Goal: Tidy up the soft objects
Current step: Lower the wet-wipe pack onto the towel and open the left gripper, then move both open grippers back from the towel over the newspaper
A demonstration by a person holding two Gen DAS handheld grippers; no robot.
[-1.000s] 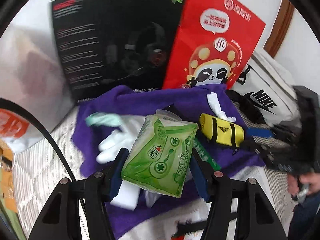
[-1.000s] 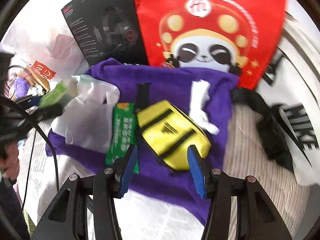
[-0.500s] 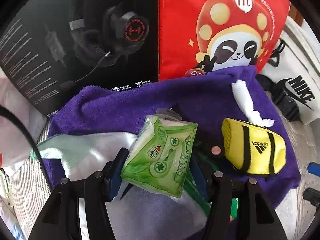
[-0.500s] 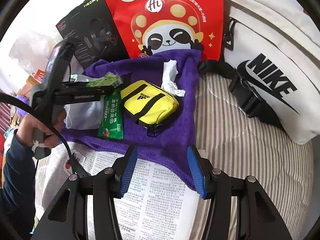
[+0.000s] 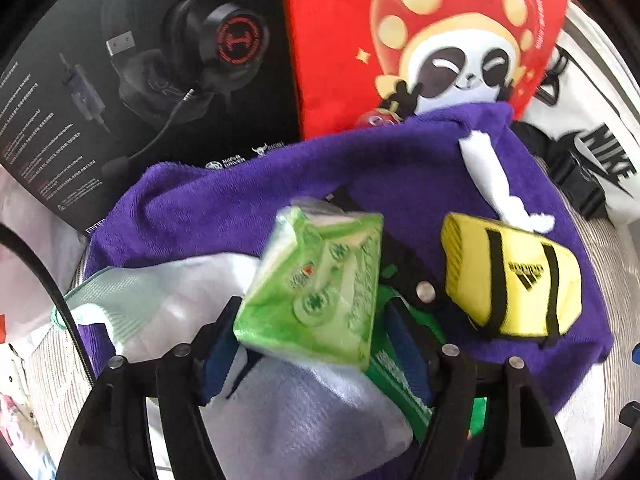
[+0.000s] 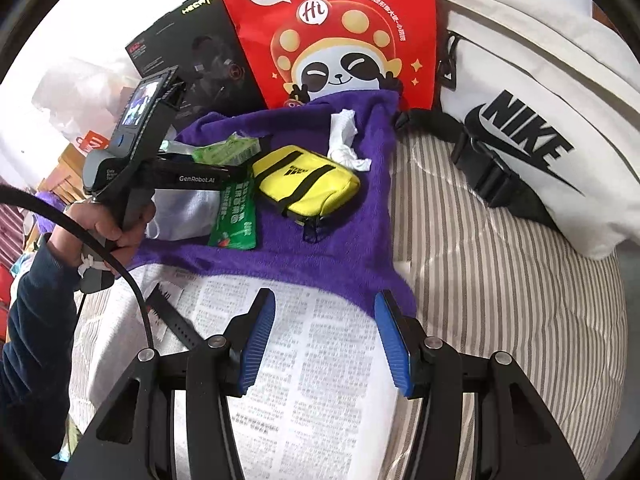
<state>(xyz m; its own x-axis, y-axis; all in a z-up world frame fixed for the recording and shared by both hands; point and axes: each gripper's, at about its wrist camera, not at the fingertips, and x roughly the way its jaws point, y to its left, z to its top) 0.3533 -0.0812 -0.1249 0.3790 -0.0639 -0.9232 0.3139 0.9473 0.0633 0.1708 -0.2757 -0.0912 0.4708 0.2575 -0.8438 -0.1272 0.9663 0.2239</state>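
Opening around the green tissue pack (image 5: pixel 316 284), the left gripper (image 5: pixel 316 344) has sunk toward the purple towel (image 5: pixel 224 208); right gripper (image 6: pixel 324 340) stays apart, empty.

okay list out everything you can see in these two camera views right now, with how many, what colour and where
tissue pack: 1, green, between the left gripper's opening jaws, over the towel
towel: 1, purple, spread on the bed
pouch: 1, yellow with black straps, on the towel
snack packet: 1, green, on the towel beside the pouch
crumpled tissue: 1, white, on the towel's far part
white cloth: 1, white with pale green trim, on the towel's left
headset box: 1, black, standing behind the towel
panda bag: 1, red, standing behind the towel
Nike bag: 1, white, right of the towel
newspaper: 1, white, near the towel
bedcover: 1, striped
left gripper: 1, black
right gripper: 1, black, empty, over the newspaper
hand: 1, holding the left gripper's handle
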